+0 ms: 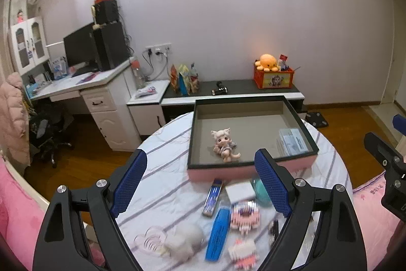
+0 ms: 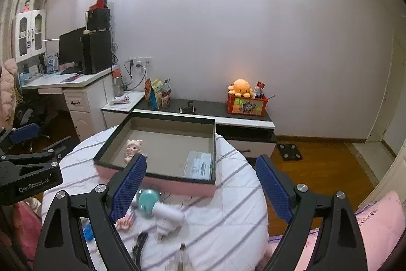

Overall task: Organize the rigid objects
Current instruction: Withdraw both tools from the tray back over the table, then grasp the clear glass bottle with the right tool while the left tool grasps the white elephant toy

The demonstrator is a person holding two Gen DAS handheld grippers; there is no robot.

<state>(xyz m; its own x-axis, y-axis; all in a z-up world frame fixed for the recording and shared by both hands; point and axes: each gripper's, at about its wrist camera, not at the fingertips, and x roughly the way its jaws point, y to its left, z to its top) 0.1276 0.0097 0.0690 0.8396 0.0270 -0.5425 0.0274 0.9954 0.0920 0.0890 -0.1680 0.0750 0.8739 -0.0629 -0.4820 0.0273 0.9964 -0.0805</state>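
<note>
A pink box with a dark rim sits at the far side of the round striped table. In it lie a small doll and a clear plastic case. Both also show in the right wrist view: the doll and the case. In front of the box lie a blue pen pack, a blue tube, a white box, pink block toys and a white figure. A teal and white handheld fan lies nearby. My left gripper and right gripper are open and empty above the table.
A low black-topped cabinet stands behind the table with an orange crate and plush. A white desk with monitor is at the left. Pink bedding lies to the right. Wooden floor surrounds the table.
</note>
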